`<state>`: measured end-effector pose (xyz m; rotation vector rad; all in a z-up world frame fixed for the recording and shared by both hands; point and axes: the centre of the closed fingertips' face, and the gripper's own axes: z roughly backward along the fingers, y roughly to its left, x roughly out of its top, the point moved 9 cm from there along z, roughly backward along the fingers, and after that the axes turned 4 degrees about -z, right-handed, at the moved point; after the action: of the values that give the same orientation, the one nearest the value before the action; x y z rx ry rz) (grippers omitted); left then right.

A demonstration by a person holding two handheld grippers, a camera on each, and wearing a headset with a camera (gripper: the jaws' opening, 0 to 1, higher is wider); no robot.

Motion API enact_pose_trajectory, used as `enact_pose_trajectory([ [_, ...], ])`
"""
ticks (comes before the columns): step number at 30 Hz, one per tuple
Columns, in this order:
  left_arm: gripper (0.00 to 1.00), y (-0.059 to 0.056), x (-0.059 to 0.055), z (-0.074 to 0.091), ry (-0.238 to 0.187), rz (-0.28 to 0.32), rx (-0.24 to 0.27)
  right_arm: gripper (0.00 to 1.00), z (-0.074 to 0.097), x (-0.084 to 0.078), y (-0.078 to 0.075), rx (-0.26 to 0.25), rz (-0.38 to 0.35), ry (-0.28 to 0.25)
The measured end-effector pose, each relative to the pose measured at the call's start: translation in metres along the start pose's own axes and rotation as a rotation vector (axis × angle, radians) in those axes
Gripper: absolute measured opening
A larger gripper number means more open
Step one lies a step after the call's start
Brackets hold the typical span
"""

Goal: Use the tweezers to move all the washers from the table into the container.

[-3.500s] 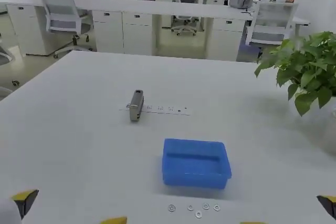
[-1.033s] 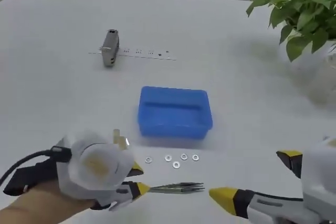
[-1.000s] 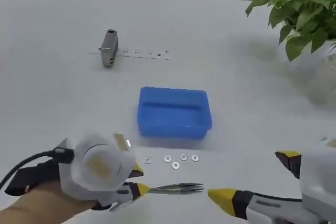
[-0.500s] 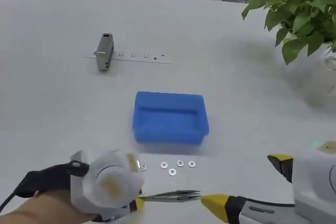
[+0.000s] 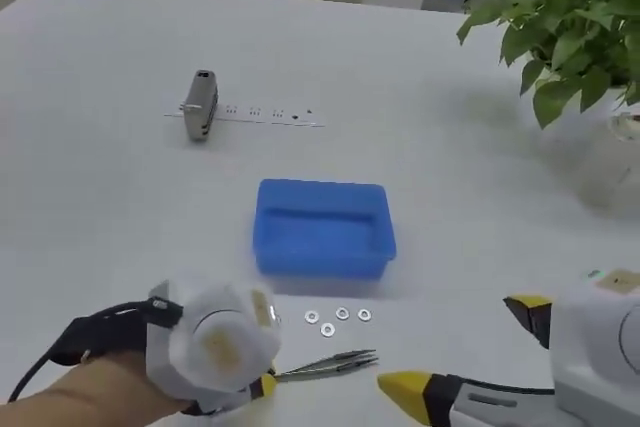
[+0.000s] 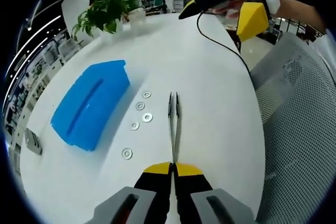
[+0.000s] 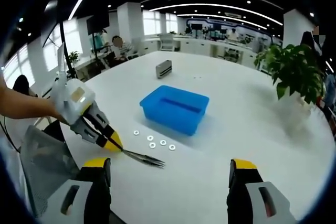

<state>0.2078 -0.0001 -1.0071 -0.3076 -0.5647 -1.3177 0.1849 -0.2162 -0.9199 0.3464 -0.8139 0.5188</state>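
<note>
Approach step. Left gripper (image 6: 172,168) jaws clamped tweezers (image 6: 172,124), washers (image 6: 140,106) lay 10 o'clock off tips. Right gripper (image 7: 169,166) jaws gaped, empty. Next needed: fine single-washer pinch.

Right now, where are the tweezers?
The tweezers are clamped in the left gripper, low in the head view, tips just below the washers in front of the blue container.

Left hand-held gripper (image 6: 172,169) jaws pinched together on tweezers (image 6: 173,121), right hand-held gripper (image 7: 169,163) just to its right, jaws spread wide.
</note>
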Motion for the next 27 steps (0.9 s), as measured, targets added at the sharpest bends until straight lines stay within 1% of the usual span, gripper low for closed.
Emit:
enact_pose_trajectory([
  [2, 0.0, -0.002, 0.001, 0.001, 0.0, -0.001, -0.004, 0.92, 0.0, 0.003, 0.003, 0.006, 0.004, -0.009],
  [5, 0.0, -0.006, 0.006, 0.008, -0.015, -0.002, 0.003, 0.91, -0.001, 0.004, 0.006, 0.021, 0.008, -0.017],
  [9, 0.0, -0.009, 0.011, 0.016, -0.021, -0.015, 0.018, 0.87, -0.005, 0.002, 0.015, 0.06, 0.013, -0.018],
  [11, 0.0, -0.01, 0.014, 0.022, -0.031, -0.011, 0.027, 0.86, -0.007, 0.001, 0.02, 0.076, 0.016, -0.019],
  [14, 0.0, -0.012, 0.02, 0.032, -0.048, -0.001, 0.04, 0.83, -0.011, 0.001, 0.028, 0.106, 0.044, -0.013],
  [16, 0.0, -0.013, 0.023, 0.036, -0.056, -0.003, 0.047, 0.8, -0.013, 0.001, 0.032, 0.131, 0.055, -0.015],
  [17, 0.0, -0.014, 0.025, 0.04, -0.065, 0.0, 0.054, 0.78, -0.015, 0.001, 0.036, 0.159, 0.073, -0.013],
  [18, 0.0, -0.015, 0.026, 0.043, -0.071, 0.002, 0.056, 0.73, -0.017, 0.0, 0.039, 0.181, 0.087, -0.008],
  [21, 0.0, -0.016, 0.032, 0.052, -0.082, 0.002, 0.064, 0.63, -0.022, -0.001, 0.047, 0.225, 0.121, 0.008],
  [22, 0.0, -0.017, 0.034, 0.054, -0.087, 0.001, 0.065, 0.61, -0.024, -0.001, 0.05, 0.245, 0.135, 0.015],
  [24, 0.0, -0.018, 0.037, 0.061, -0.097, 0.0, 0.064, 0.57, -0.028, -0.003, 0.055, 0.261, 0.159, 0.029],
  [27, 0.0, -0.021, 0.041, 0.068, -0.107, -0.021, 0.07, 0.53, -0.036, -0.006, 0.064, 0.3, 0.207, 0.043],
])
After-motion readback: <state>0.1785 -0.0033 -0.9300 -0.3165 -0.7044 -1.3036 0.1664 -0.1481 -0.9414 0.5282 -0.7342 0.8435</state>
